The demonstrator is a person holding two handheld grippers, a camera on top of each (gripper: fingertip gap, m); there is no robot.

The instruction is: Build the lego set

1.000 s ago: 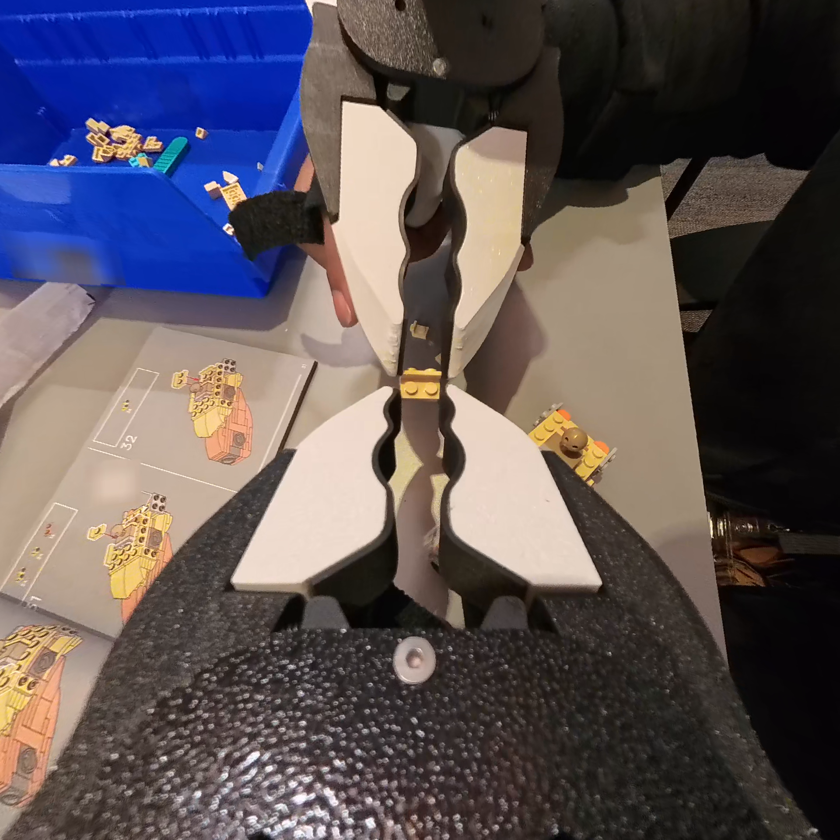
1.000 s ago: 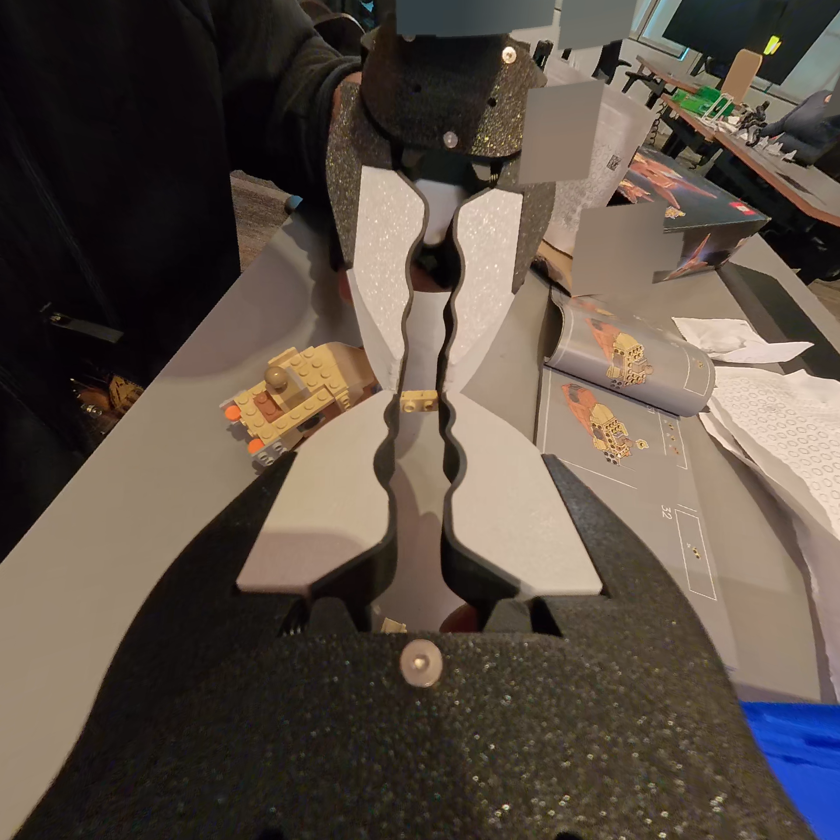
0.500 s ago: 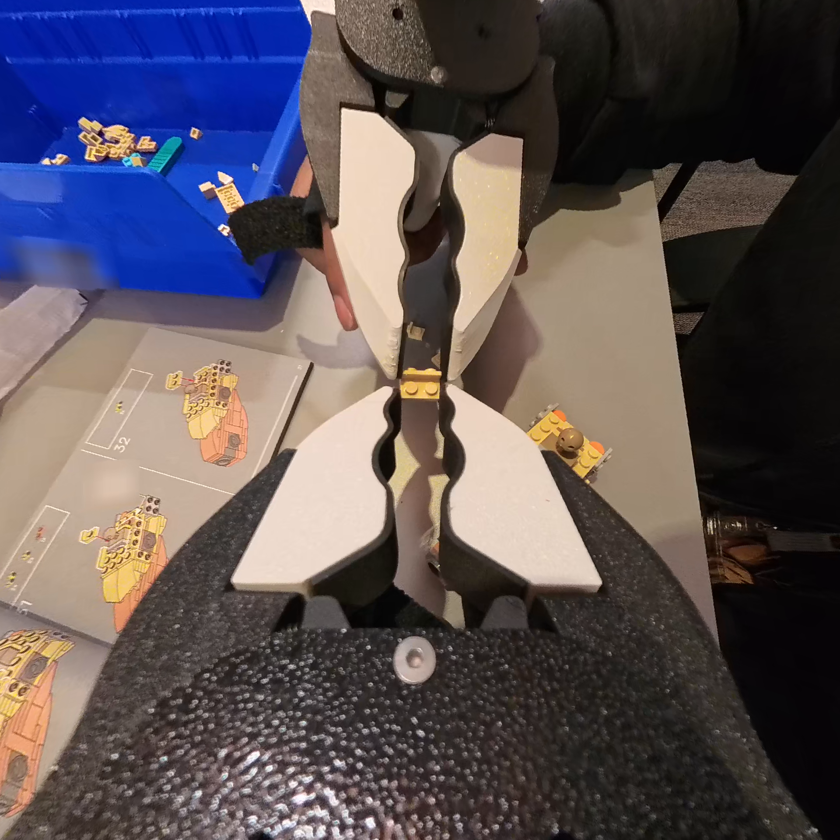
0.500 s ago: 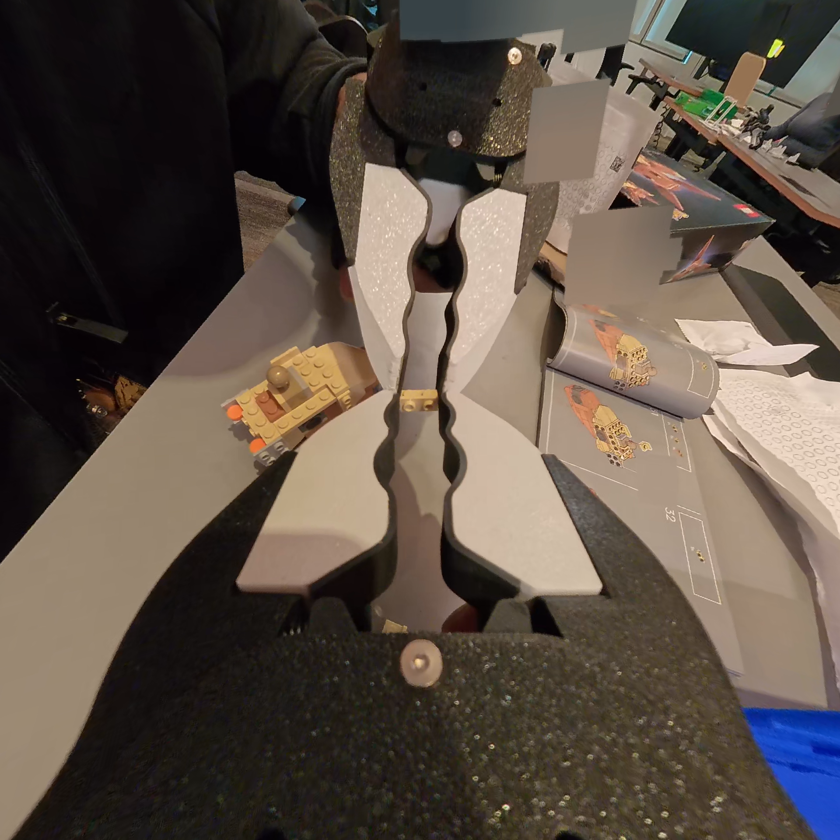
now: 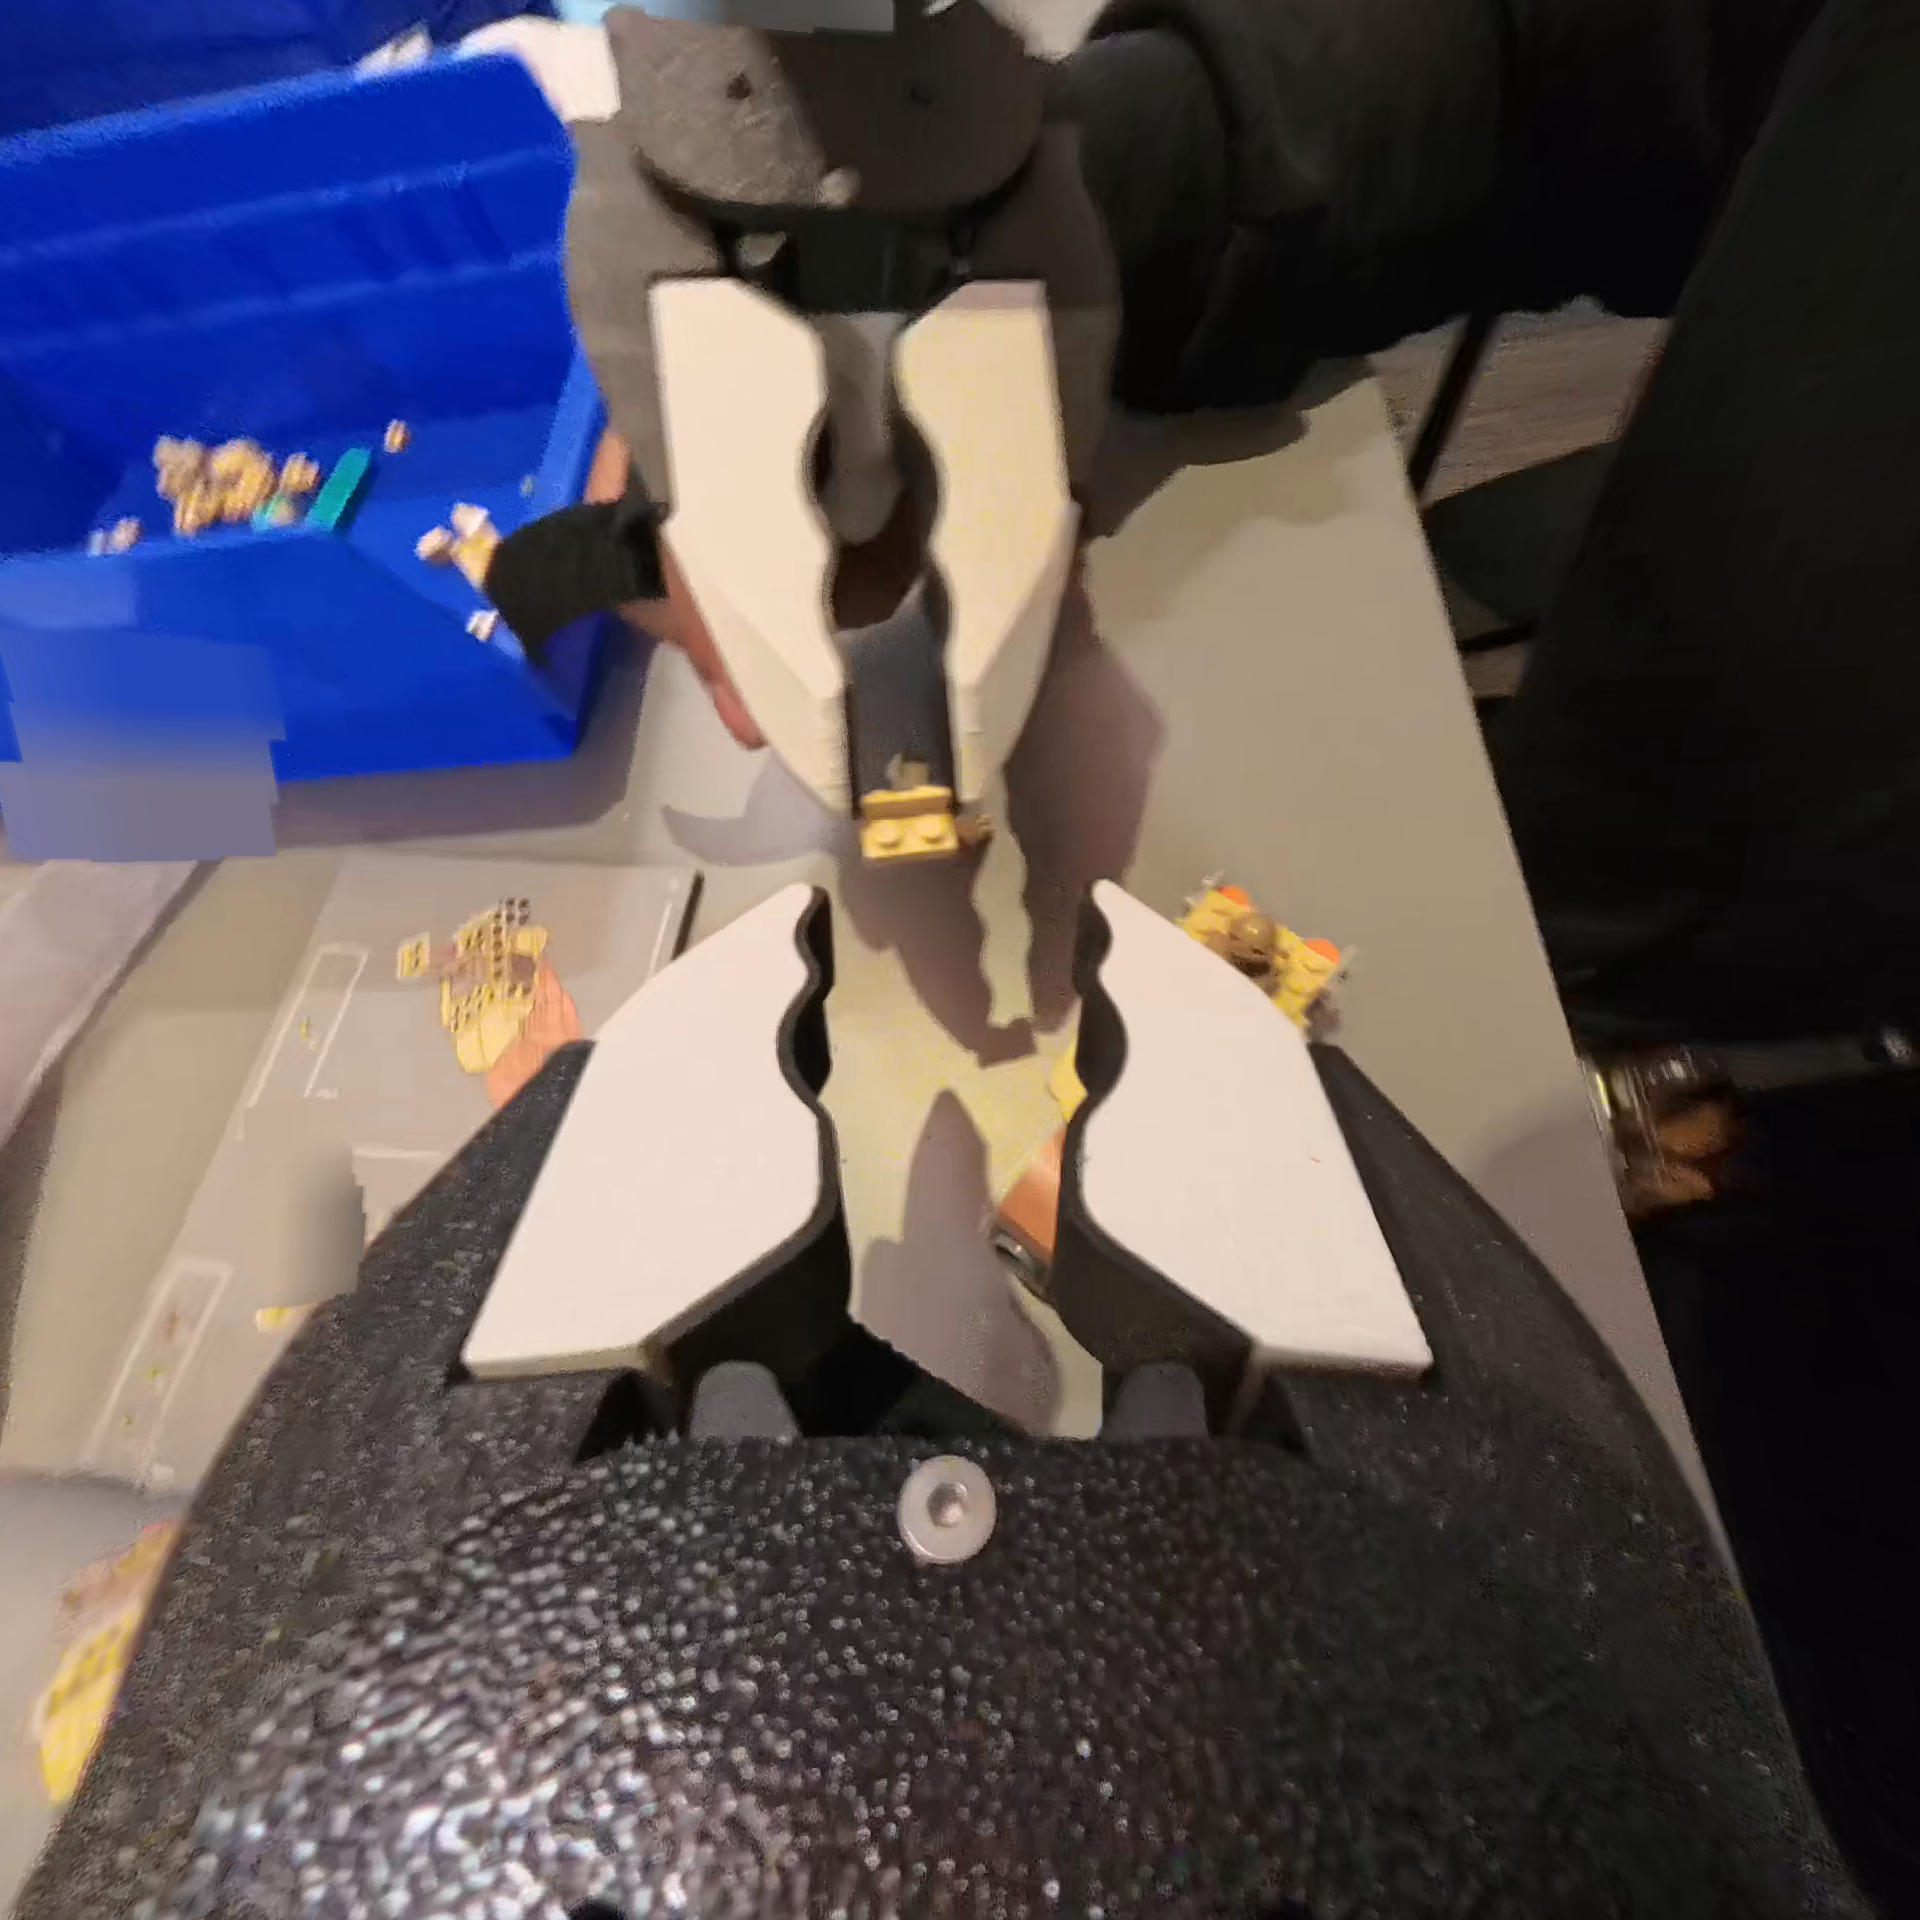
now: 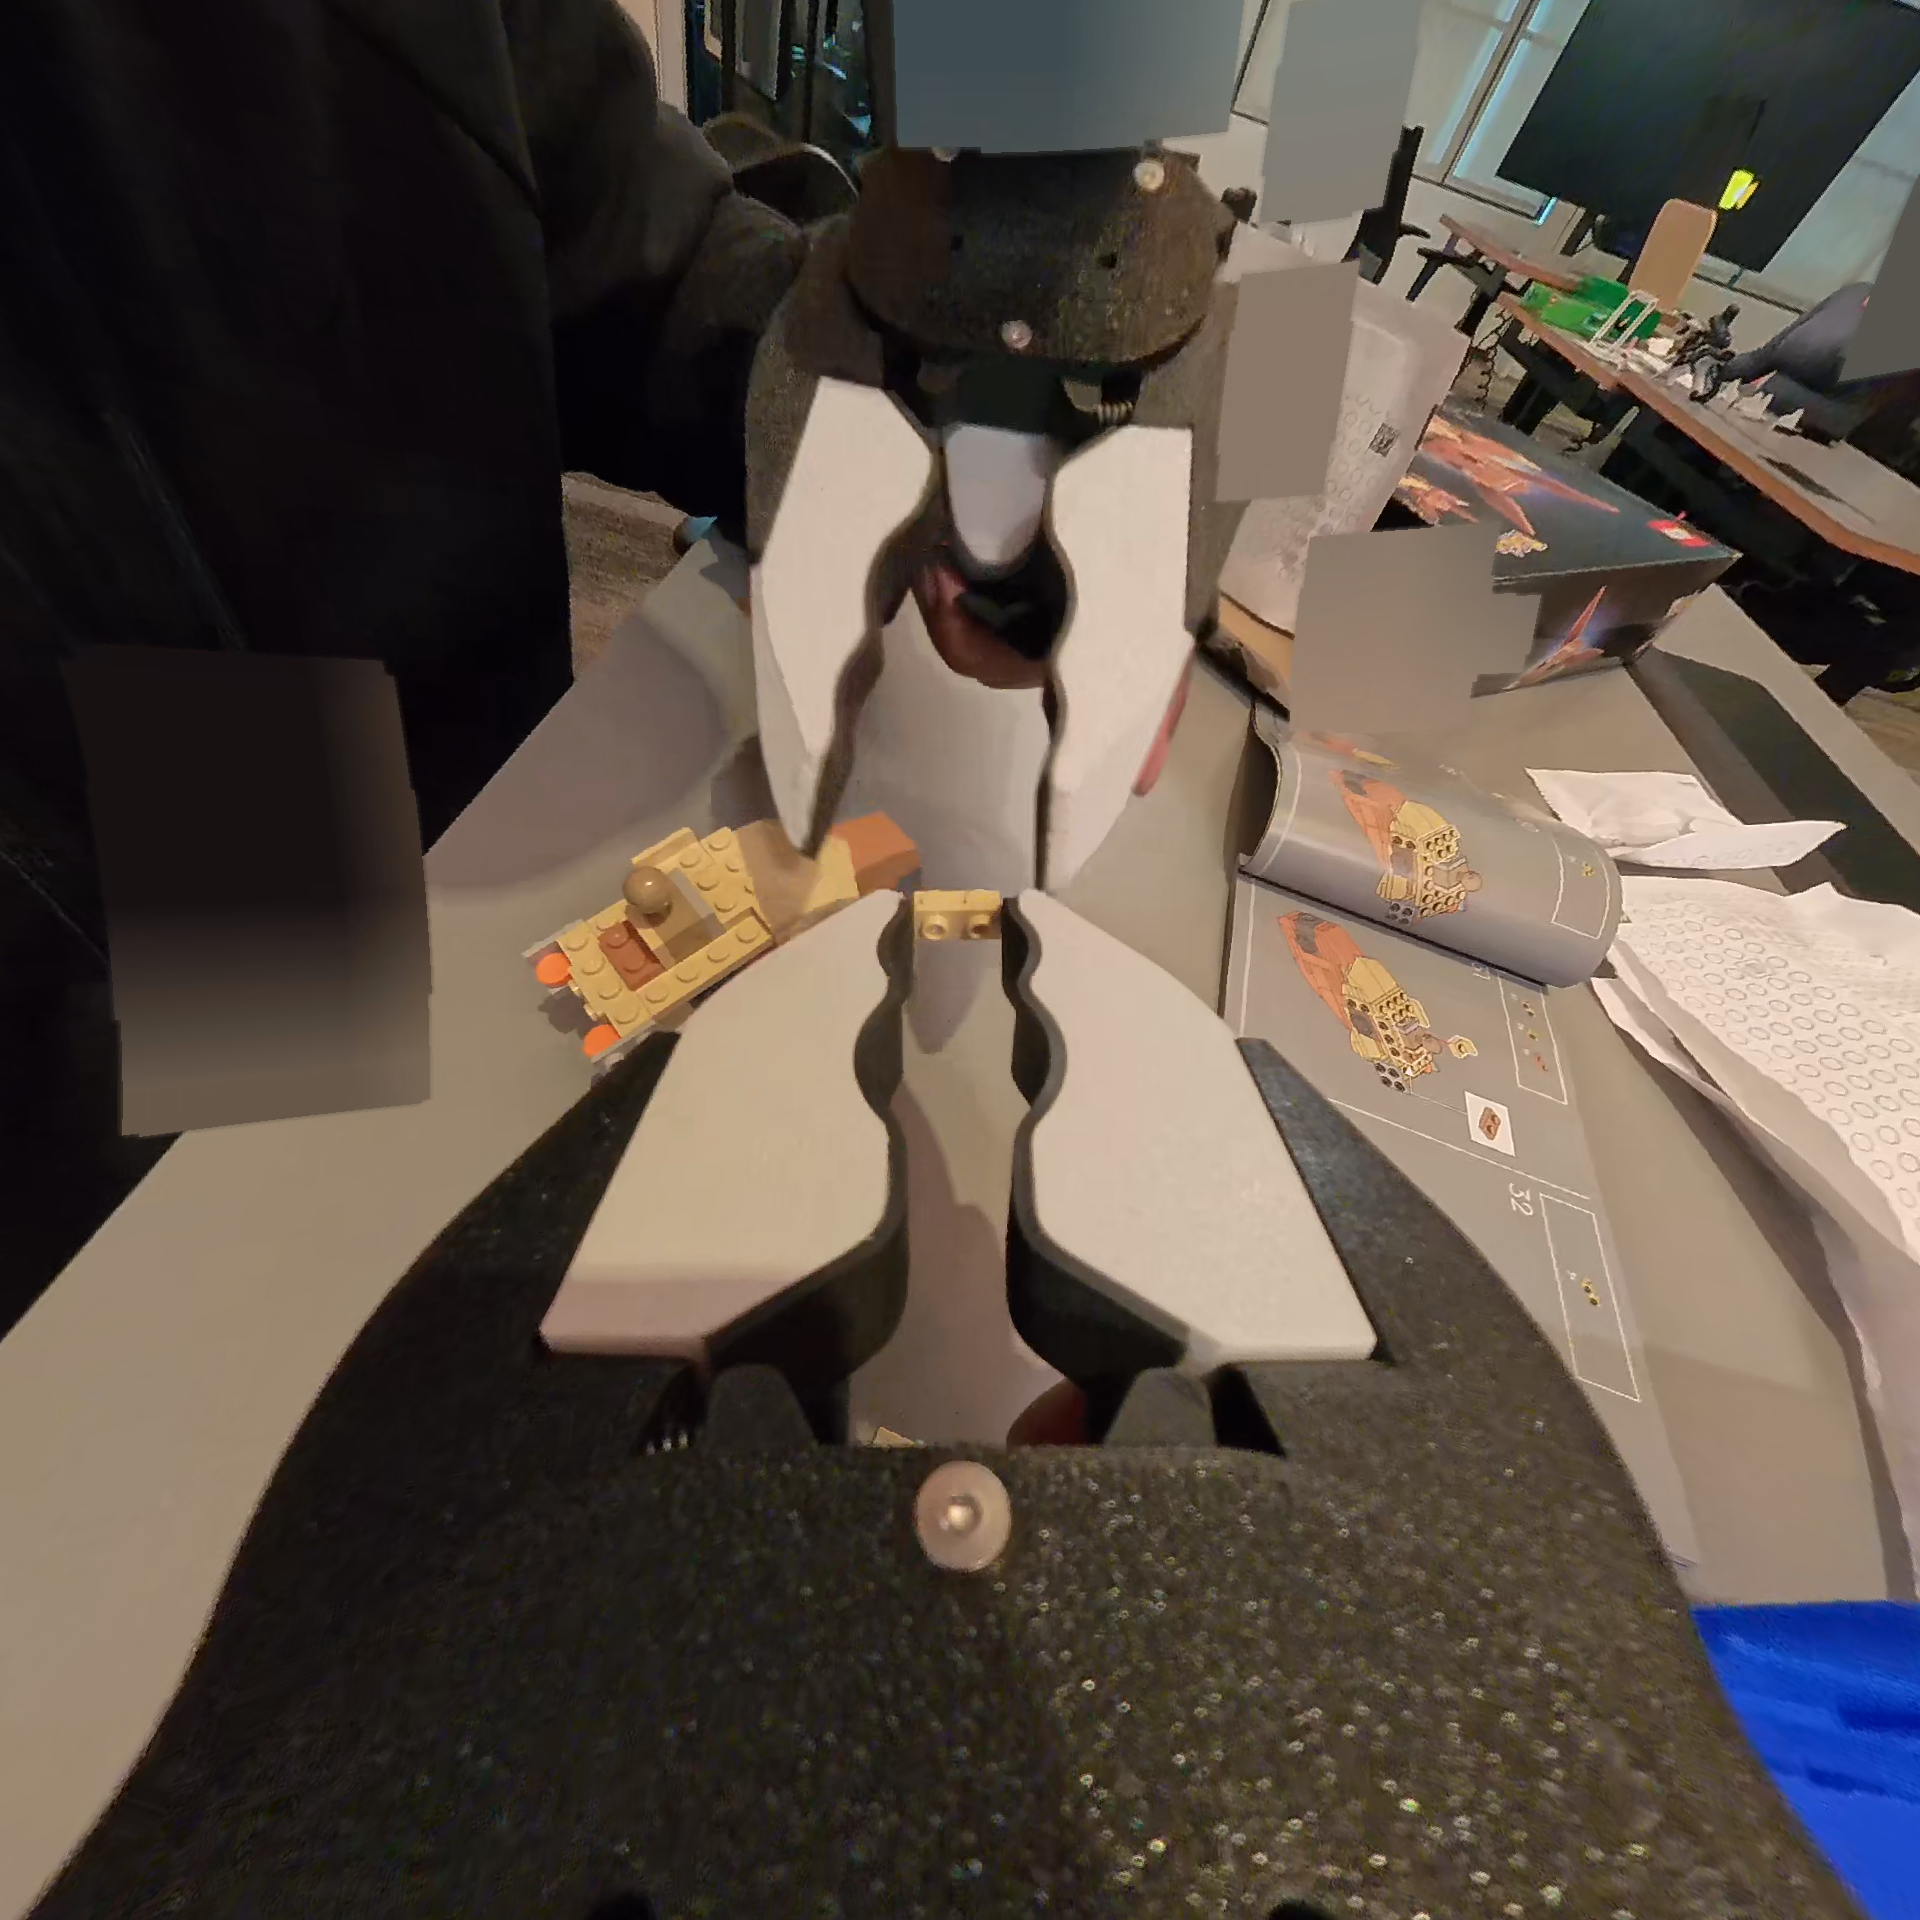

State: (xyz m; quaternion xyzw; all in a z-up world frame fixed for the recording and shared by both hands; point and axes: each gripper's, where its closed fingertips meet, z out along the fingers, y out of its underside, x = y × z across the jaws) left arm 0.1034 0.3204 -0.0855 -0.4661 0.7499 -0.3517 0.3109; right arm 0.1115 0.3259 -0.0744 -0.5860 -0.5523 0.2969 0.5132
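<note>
Right tool (image 6: 958, 914) grips tan plate (image 6: 957, 915) beside half-built model (image 6: 686, 930)

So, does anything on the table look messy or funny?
Nothing looks broken, just untidy. The top page of the instruction booklet curls up in a roll instead of lying flat, and crumpled white paper is heaped right beside it.
</note>
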